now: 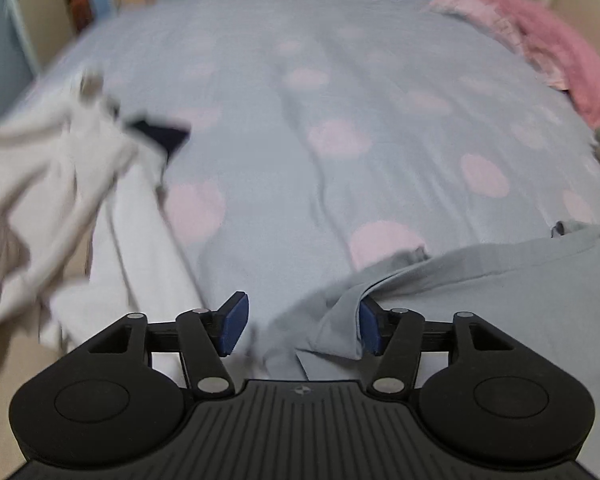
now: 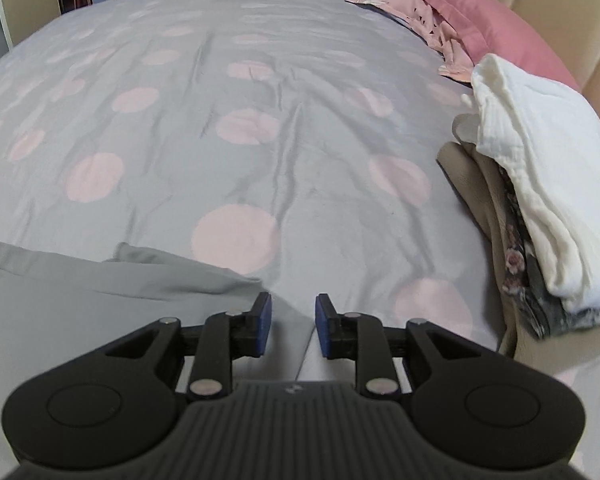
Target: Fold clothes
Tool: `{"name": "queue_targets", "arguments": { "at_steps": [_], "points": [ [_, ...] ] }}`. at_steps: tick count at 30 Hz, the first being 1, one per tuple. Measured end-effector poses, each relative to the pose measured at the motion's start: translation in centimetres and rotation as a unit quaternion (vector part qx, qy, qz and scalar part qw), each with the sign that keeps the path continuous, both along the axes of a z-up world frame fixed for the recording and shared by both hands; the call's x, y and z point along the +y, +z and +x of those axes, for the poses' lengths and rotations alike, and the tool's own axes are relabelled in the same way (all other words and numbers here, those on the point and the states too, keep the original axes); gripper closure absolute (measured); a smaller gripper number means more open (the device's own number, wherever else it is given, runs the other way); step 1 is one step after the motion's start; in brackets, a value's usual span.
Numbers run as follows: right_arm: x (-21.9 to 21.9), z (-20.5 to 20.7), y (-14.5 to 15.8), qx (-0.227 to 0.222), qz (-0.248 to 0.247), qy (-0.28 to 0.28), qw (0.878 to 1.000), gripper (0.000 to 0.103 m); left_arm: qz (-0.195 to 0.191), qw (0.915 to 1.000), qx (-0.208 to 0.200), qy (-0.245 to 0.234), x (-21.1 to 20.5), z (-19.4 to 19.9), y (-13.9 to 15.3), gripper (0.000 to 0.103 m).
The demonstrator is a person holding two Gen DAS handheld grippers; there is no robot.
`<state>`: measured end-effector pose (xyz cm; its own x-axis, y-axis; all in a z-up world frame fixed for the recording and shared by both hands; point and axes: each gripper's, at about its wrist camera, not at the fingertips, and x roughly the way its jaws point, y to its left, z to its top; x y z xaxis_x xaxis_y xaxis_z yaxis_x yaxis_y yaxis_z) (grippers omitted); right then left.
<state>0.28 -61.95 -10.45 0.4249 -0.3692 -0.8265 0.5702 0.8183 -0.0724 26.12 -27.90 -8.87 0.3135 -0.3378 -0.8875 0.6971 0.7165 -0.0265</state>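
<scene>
A light grey garment point(image 1: 480, 300) lies at the near edge of the bed; it also shows in the right wrist view point(image 2: 100, 296). My left gripper point(image 1: 300, 326) is open, its jaws wide apart, with a crumpled edge of the grey garment lying between them and against the right pad point(image 1: 368, 330). My right gripper point(image 2: 290, 326) is open with a narrower gap, just over the garment's right edge, holding nothing. A heap of unfolded whitish and beige clothes point(image 1: 60, 200) lies at the left, blurred by motion.
The bed has a grey sheet with pink dots point(image 2: 260, 120). A stack of folded clothes, white on top point(image 2: 540, 184), sits at the right. Pink pillows point(image 2: 480, 20) lie at the far right by the beige headboard point(image 2: 560, 0). A dark item point(image 1: 160, 132) pokes from the heap.
</scene>
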Motion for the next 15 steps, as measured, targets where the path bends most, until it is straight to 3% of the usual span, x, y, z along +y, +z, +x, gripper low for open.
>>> {"name": "queue_targets", "arguments": {
  "at_steps": [4,7,15],
  "points": [
    [2.1,-0.9,1.5,-0.011,-0.008,0.018,1.0,0.075,-0.018,0.9976,0.033,0.058,0.3,1.5,1.3,0.048],
    [3.2,-1.3,2.1,-0.011,-0.012,0.024,1.0,0.074,-0.028,0.996,0.028,0.08,0.7,1.6,2.5,0.048],
    [3.7,-4.4,2.2,-0.006,0.019,0.01,1.0,0.072,-0.037,0.9991,0.014,0.019,3.4,-3.8,3.8,0.049]
  ]
}}
